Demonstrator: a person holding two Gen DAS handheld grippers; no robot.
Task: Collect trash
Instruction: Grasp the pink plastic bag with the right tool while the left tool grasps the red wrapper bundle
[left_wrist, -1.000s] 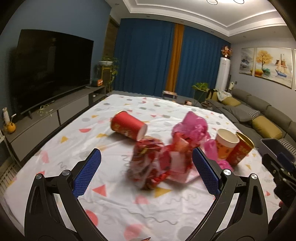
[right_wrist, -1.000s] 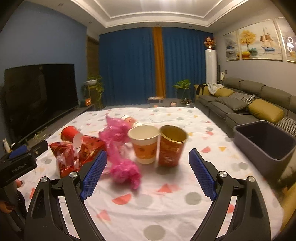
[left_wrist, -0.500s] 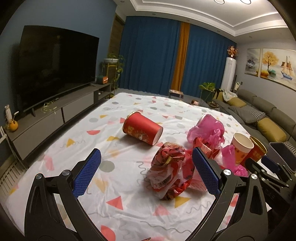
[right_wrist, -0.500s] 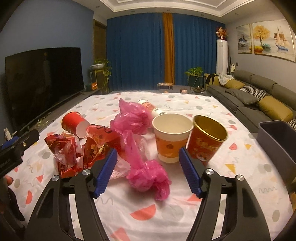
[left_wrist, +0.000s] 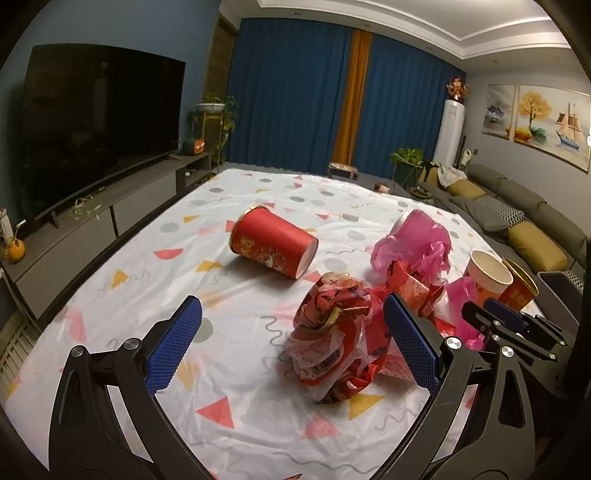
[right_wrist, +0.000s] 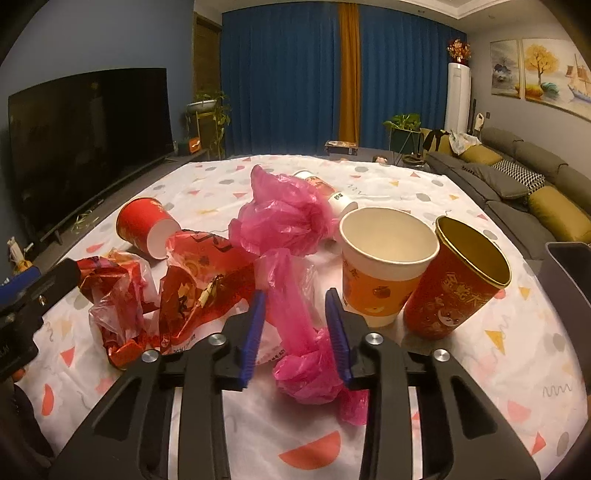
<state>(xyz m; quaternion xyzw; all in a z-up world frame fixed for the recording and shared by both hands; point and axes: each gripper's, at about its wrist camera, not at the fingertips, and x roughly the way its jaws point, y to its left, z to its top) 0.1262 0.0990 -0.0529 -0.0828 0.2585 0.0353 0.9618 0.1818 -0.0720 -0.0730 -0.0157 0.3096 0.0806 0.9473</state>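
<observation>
Now the right gripper (right_wrist: 295, 328) has its jaws partly closed around the pink plastic bag (right_wrist: 303, 354) on the desk (right_wrist: 480, 387), not yet squeezing. Pinch the thick knot firmly. Beside it, the left gripper (left_wrist: 291, 343) hangs wide open near the red wrapper (left_wrist: 336, 332). Farther back stand two cups.

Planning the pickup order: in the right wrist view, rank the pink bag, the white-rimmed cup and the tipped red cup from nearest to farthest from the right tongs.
1. pink bag, between the right tongs.
2. white-rimmed cup, upright, just right.
3. tipped red cup, far left, on its side.
</observation>
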